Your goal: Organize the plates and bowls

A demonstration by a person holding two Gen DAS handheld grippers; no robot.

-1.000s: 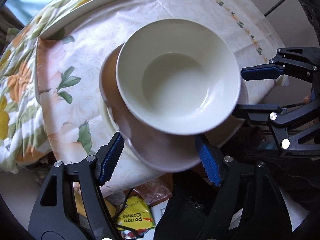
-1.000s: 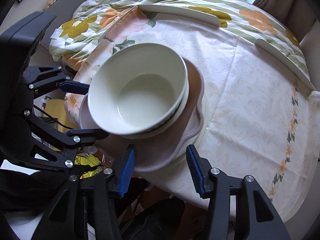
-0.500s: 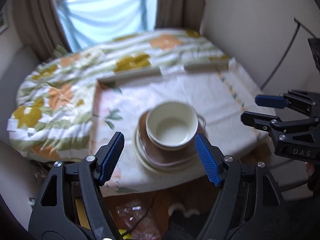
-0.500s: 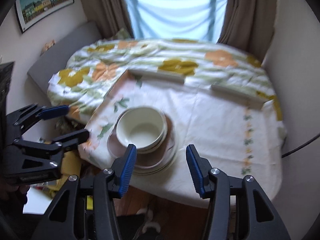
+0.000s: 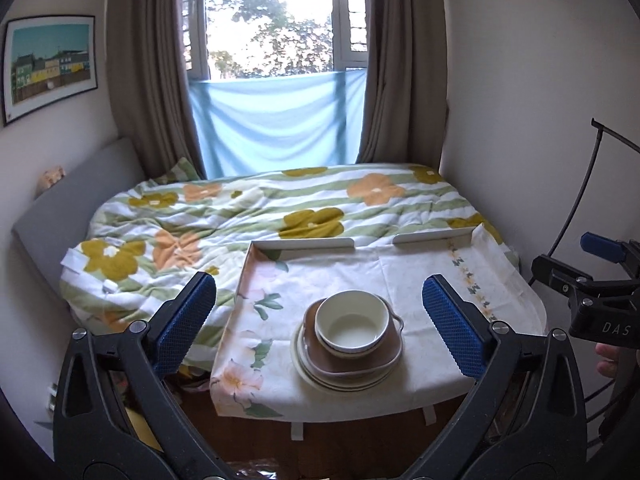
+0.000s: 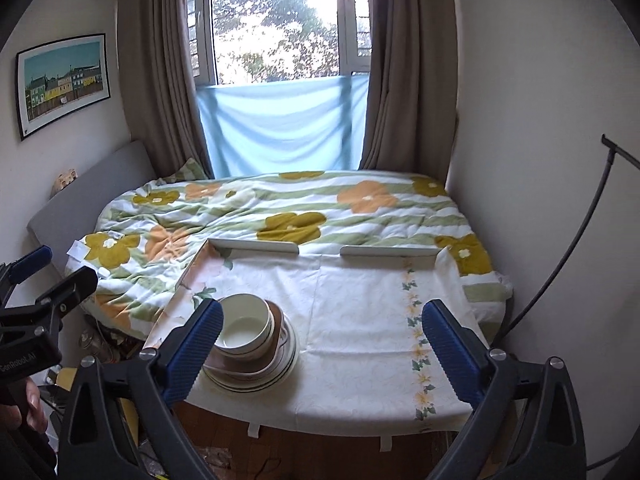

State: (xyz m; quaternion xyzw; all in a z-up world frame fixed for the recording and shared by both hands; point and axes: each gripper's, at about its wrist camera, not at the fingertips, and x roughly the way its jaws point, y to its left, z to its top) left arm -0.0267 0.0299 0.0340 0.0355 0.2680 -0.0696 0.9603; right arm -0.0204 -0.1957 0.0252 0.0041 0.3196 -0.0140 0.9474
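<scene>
A cream bowl (image 5: 352, 326) sits on a brown scalloped plate (image 5: 390, 354), which rests on a stack of cream plates (image 5: 340, 382) on the cloth-covered table (image 5: 420, 280). The same bowl (image 6: 244, 326) and plate stack (image 6: 260, 376) show at the table's front left in the right wrist view. My left gripper (image 5: 318, 326) is open and empty, held well back from the stack. My right gripper (image 6: 322, 350) is open and empty, back from the table's front edge. Each gripper shows at the edge of the other's view.
A bed with a floral duvet (image 5: 260, 212) lies behind the table, under a curtained window (image 5: 276, 40). Two white rails (image 6: 256, 246) stand along the table's far edge. A wall stands close on the right, with a black cable (image 6: 560, 264) along it. Wooden floor below.
Both grippers have pulled far back and up from the stack. The bowl and plates, which filled the views a second ago, now look small and stay on the table.
</scene>
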